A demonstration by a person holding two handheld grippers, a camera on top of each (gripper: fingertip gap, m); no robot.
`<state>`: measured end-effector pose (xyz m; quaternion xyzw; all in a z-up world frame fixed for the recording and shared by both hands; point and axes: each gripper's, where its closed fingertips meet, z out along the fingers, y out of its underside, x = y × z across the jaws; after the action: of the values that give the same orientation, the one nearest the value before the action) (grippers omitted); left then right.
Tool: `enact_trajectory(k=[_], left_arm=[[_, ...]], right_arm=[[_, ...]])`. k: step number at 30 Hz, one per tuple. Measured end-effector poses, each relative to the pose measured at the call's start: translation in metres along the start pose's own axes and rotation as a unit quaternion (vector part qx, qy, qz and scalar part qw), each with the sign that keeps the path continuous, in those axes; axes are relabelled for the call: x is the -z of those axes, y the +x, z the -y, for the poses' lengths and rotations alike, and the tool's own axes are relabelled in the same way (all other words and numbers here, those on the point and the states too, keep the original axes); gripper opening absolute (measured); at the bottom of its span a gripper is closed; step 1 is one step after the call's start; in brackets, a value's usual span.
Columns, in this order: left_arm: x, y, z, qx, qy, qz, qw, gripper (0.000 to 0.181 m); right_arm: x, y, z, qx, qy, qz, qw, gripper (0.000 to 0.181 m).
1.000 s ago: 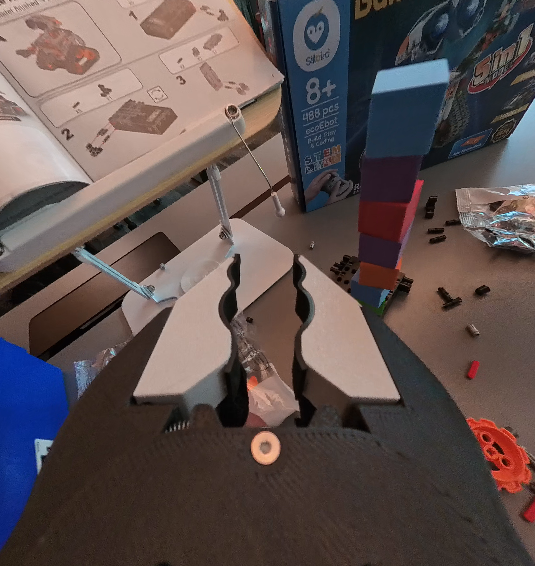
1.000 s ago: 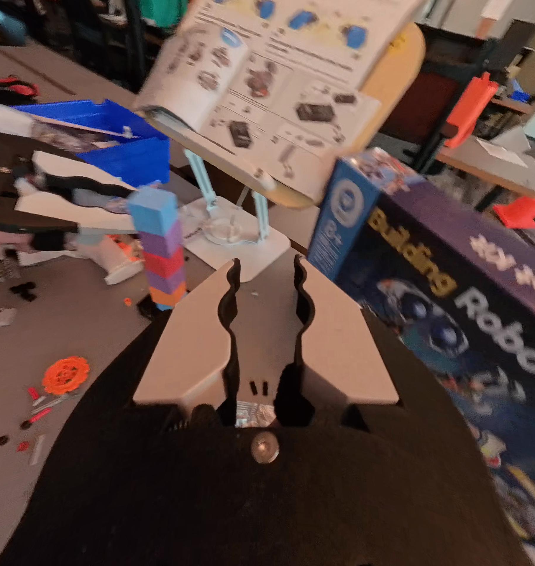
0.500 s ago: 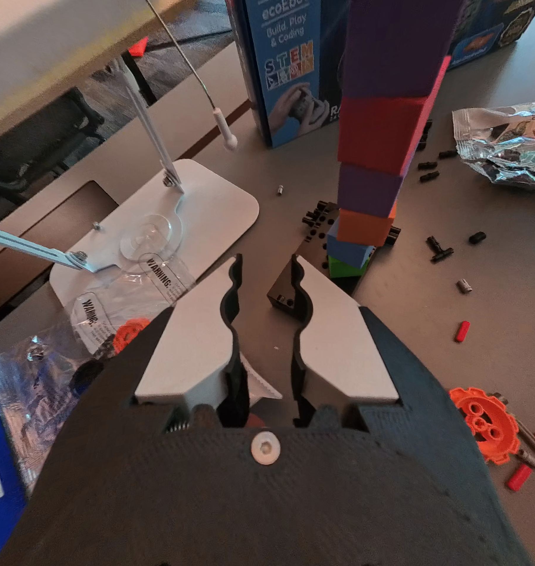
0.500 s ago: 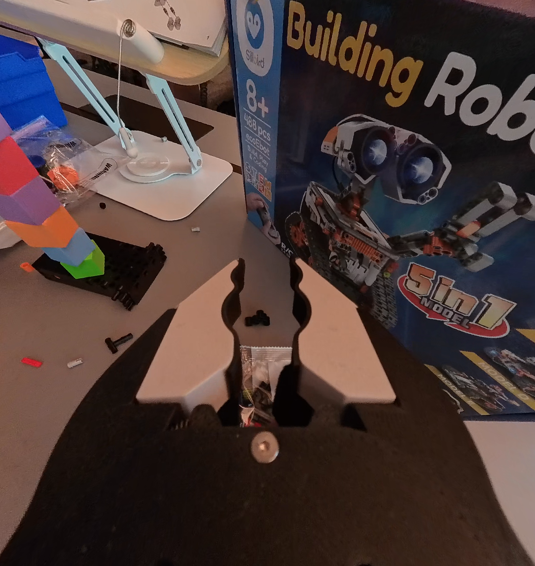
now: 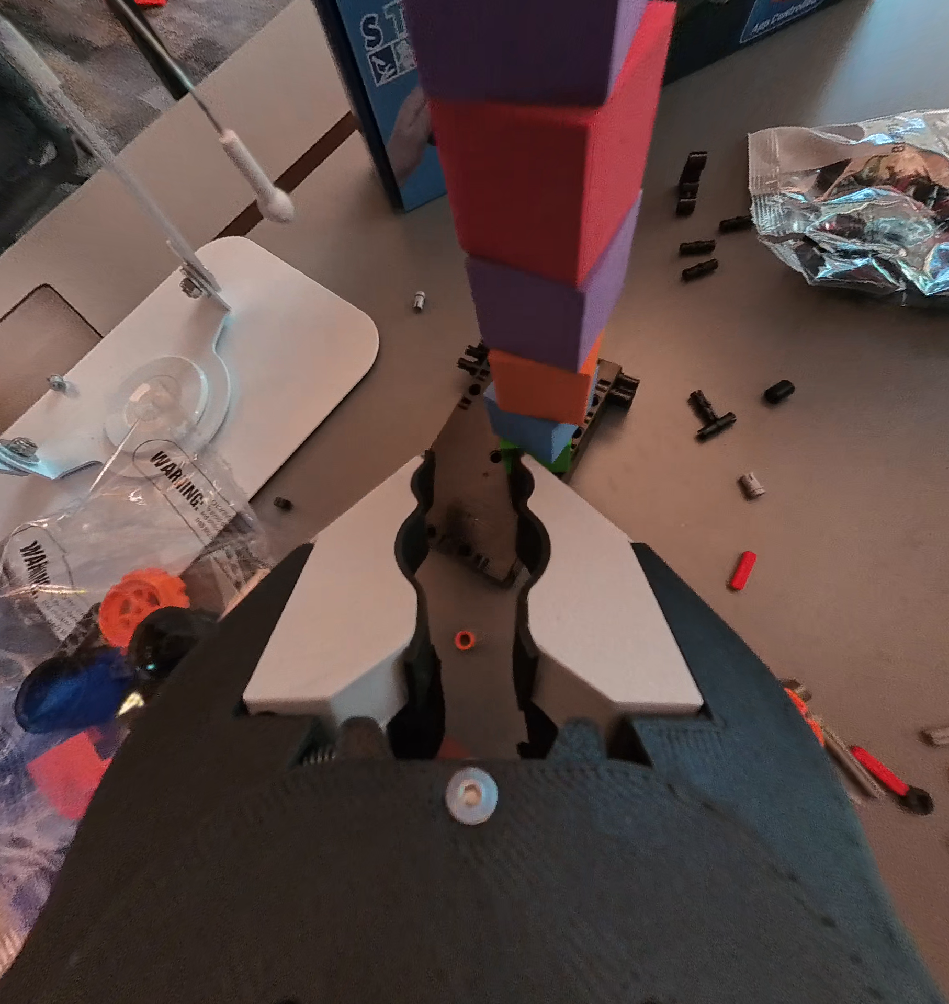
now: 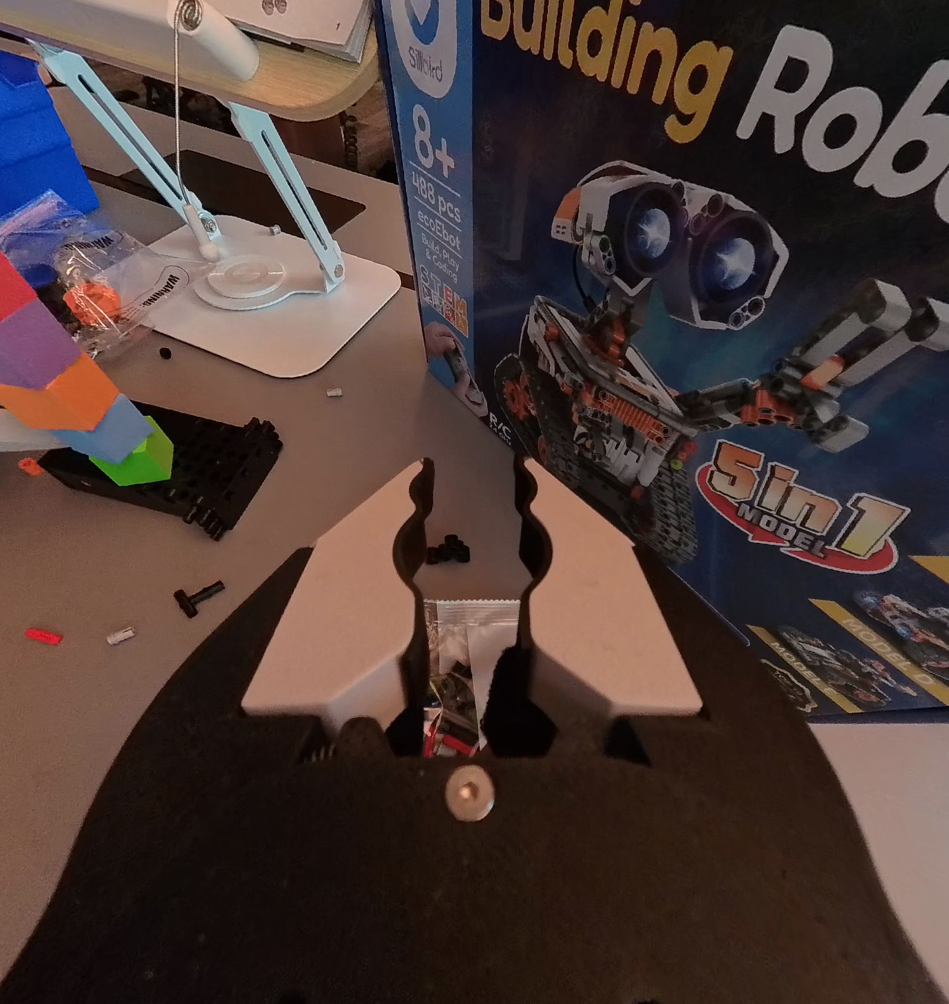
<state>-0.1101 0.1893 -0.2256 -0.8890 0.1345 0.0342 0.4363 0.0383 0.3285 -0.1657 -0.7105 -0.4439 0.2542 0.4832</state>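
two parted grippers [image 5: 472, 467] [image 6: 472, 467]; bagged parts [image 5: 124, 587].

Grey desk [image 5: 842, 434], matte top, with a dark inset panel [image 5: 32, 331] at the far left edge.

Directly on it:
- white flat stand base [image 5: 276, 347], two pale metal legs rising from it
- clear plastic bag [image 5: 108, 570] holding an orange gear and dark parts, overlapping the base's near edge
- black studded plate [image 6: 206, 478]; a tower of coloured blocks [image 5: 537, 304] stands on it, green block lowest
- upright blue kit box [image 6: 679, 326], at the back
- crinkled foil bag [image 5: 869, 212], far right
- loose pieces scattered: black pins [image 5: 698, 258], a black T-shaped connector [image 5: 711, 421], a grey bush [image 5: 750, 485], a red pin [image 5: 741, 570], a tiny orange ring [image 5: 464, 640]
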Motion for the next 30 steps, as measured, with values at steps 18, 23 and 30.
enact_trajectory(k=[18,23,30], left_arm=[[-0.012,0.021,0.019,-0.043,0.031,0.005,0.999,0.032],[-0.014,0.021,0.021,-0.047,0.036,0.004,0.998,0.032],[-0.012,0.018,0.022,-0.047,0.043,0.005,0.998,0.032]], right_arm=[[0.023,0.032,0.004,-0.054,0.025,-0.034,0.998,0.029],[0.027,0.052,-0.006,-0.100,0.034,-0.041,0.994,0.029],[0.025,0.062,-0.019,-0.143,0.029,-0.032,0.989,0.029]])
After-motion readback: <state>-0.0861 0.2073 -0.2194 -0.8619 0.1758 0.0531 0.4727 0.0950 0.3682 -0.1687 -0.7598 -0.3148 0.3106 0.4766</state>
